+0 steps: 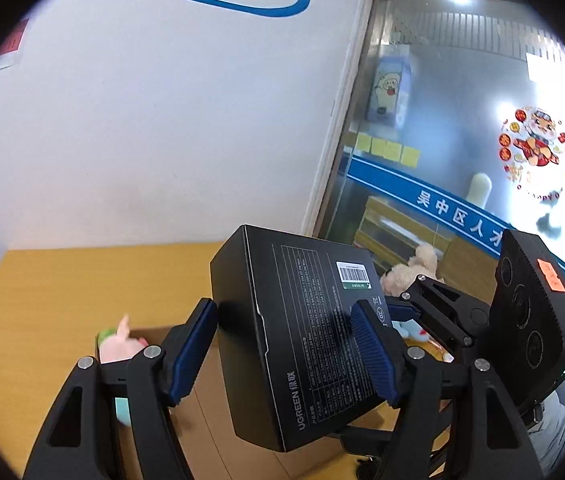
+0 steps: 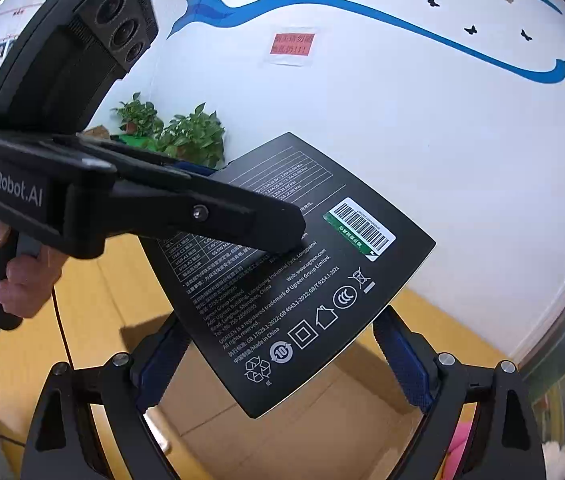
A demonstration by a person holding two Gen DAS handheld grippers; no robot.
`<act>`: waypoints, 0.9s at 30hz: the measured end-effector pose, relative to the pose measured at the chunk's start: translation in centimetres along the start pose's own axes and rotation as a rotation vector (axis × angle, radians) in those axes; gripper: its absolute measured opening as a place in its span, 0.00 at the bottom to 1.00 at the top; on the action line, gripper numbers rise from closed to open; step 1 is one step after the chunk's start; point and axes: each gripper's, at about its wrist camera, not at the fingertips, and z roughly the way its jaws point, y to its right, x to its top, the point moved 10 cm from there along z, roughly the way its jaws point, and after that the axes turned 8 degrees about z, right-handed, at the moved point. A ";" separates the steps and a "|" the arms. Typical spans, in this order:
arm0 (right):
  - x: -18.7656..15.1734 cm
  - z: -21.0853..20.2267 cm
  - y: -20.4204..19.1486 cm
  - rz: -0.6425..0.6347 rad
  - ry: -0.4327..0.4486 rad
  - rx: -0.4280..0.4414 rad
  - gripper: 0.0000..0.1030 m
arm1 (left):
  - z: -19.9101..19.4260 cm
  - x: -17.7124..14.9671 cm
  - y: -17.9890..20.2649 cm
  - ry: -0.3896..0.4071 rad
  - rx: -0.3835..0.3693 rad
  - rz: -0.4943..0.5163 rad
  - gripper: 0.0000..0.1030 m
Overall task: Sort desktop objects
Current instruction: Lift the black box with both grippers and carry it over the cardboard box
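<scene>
A flat black UGREEN box (image 1: 302,332) with white print and a barcode label is held in the air above a yellow table. My left gripper (image 1: 286,354) is shut on it, one blue pad on each face. In the right wrist view the same box (image 2: 302,280) sits over my right gripper (image 2: 282,364), whose blue pads stand wide apart and clear of it. The left gripper (image 2: 282,240) reaches in from the left there, clamped on the box. The right gripper's body (image 1: 530,320) shows at the right of the left wrist view.
A cardboard box (image 1: 154,344) below holds a pink plush toy (image 1: 116,346). A beige plush (image 1: 410,268) lies by the glass door (image 1: 462,140) at right. Potted plants (image 2: 178,132) stand at the back by the white wall. The yellow table (image 1: 82,280) runs to the wall.
</scene>
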 end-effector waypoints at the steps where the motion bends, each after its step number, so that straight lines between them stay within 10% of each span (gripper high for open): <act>1: 0.7 0.8 0.7 0.006 0.002 0.004 0.89 | 0.5 0.4 -0.6 0.002 0.000 -0.002 0.67; 12: -0.6 9.9 5.8 0.072 -0.075 0.049 0.90 | 9.1 -0.5 -7.6 -0.075 0.019 -0.065 0.67; 27: -15.1 27.1 7.9 0.248 -0.463 0.187 0.90 | 22.8 -15.5 -14.2 -0.433 0.058 -0.296 0.67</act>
